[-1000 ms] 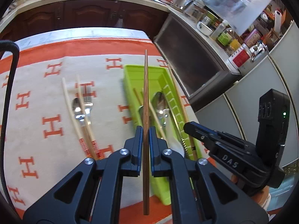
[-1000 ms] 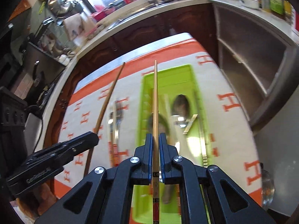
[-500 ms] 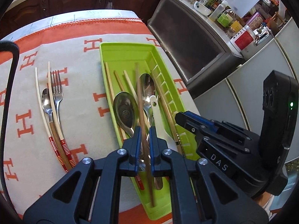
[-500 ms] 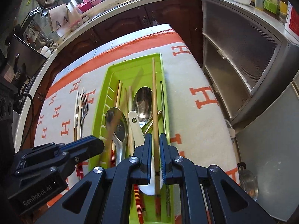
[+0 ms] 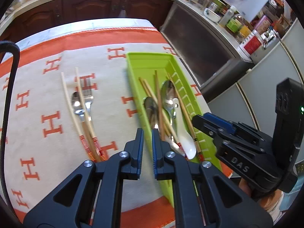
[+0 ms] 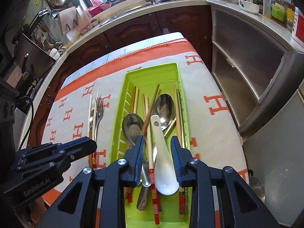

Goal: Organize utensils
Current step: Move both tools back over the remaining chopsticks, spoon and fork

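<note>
— What does the utensil tray [image 6: 182, 102] look like?

— Long, narrow, bright lime-green plastic, with a row of ribs moulded down one side wall. It lies lengthwise on a cream tablecloth [image 5: 57, 152] printed with orange H letters and edged in orange, towards the cloth's right side as the left wrist camera sees it.

— And inside?

— A jumble. Two steel spoons [image 6: 164, 110], a white ceramic soup spoon [image 6: 163, 163] with a hole in its handle, and several wooden chopsticks [image 6: 145, 106], pale ones with red-striped ends and a darker brown one [image 6: 151, 107] lying slantwise across the rest (it crosses over one spoon bowl).

— Anything outside the tray?

— A fork [image 5: 87, 95], a small spoon [image 5: 77, 102] and two pale chopsticks [image 5: 65, 87] with red-striped ends, side by side on the cloth to its left.

— The grippers?

— The right gripper [image 6: 157, 143] hangs over the tray's near end; its jaws have just been opening and stand parted with nothing gripped, the ceramic spoon lying below the gap. The left gripper [image 5: 147, 133] has its jaws drawn to a narrow slit, empty, over the tray's left edge.
</note>
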Available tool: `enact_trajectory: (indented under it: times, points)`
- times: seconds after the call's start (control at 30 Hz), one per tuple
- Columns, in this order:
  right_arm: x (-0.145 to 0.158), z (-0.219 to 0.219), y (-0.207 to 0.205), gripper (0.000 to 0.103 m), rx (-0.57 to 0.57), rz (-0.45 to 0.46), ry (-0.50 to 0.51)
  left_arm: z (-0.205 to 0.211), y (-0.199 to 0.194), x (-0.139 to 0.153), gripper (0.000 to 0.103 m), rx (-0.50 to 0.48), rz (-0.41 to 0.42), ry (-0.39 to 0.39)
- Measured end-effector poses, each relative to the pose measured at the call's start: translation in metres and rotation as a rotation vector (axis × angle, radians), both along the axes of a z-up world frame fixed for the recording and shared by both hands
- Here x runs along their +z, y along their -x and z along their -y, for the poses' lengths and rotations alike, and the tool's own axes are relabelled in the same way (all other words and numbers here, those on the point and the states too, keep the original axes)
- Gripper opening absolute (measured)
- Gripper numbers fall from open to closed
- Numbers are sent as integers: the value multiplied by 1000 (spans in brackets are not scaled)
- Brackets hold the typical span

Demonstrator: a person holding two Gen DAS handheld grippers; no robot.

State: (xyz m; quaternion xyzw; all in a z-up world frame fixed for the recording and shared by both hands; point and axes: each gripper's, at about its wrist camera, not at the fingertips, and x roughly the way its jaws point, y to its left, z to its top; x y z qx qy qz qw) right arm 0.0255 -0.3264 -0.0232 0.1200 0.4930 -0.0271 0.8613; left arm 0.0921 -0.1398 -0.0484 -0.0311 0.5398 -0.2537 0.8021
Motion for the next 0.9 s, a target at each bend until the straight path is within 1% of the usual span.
enact_trajectory:
  times: [0.17, 0.37, 0.4, 0.47, 0.5, 0.53, 0.7, 0.9]
  points:
    - [13, -17, 8, 28, 32, 24, 12, -24, 4, 8, 7, 55, 23, -41]
    - [20, -36, 15, 28, 74, 31, 15, -50, 8, 14, 9, 103, 53, -79]
    - [20, -38, 16, 28, 81, 31, 12, -56, 9, 16, 11, 112, 62, -91]
    - [22, -46, 17, 28, 95, 30, 6, -68, 9, 18, 21, 129, 76, -113]
    - [23, -49, 16, 28, 103, 29, 3, -73, 8, 19, 29, 141, 83, -121]
    - [23, -51, 16, 28, 110, 29, 1, -81, 7, 22, 34, 162, 99, -132]
    - [23, -76, 11, 28, 164, 18, 4, -114, 2, 31, 36, 236, 139, -150]
    - [16, -108, -8, 28, 230, 3, 2, -143, -3, 31, 36, 284, 164, -163]
